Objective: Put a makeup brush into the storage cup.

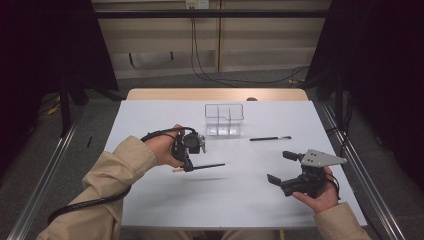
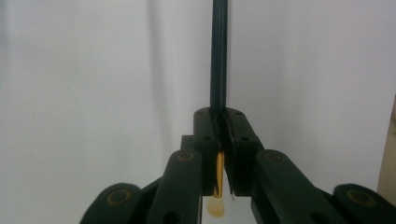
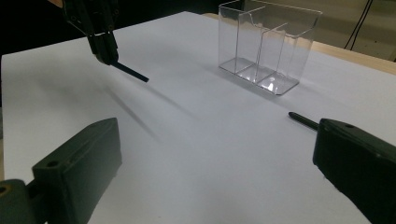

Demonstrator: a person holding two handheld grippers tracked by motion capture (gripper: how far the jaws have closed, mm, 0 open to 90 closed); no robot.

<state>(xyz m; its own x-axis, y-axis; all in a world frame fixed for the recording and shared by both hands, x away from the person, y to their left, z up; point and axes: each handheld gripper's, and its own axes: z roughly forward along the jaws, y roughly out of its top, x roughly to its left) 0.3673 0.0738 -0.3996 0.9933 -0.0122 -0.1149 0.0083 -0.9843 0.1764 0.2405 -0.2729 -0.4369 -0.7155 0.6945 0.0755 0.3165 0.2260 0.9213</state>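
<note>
Nearest the high camera: the person's forearms, at the bottom edge. Left gripper [image 1: 192,162] is pinched tight on a thin black brush [image 1: 207,166], held off the white table [image 1: 150,115] roughly level, long end pointing right; in the left gripper view the tan bristle tip [image 2: 215,207] sticks out behind the pads. A clear organizer [image 1: 224,120], three compartments, stands upright at centre-back, apparently empty. A second brush [image 1: 270,138] lies flat just right of it, apart from it. Right gripper [image 1: 285,170] is spread wide, nothing between the jaws, held near the front right.

Likely step: brush into a compartment. The brush should be tipped upright before it is lowered and lined up over one cell, clear of the dividers. Release is best made low, so the light organizer is not knocked.
</note>
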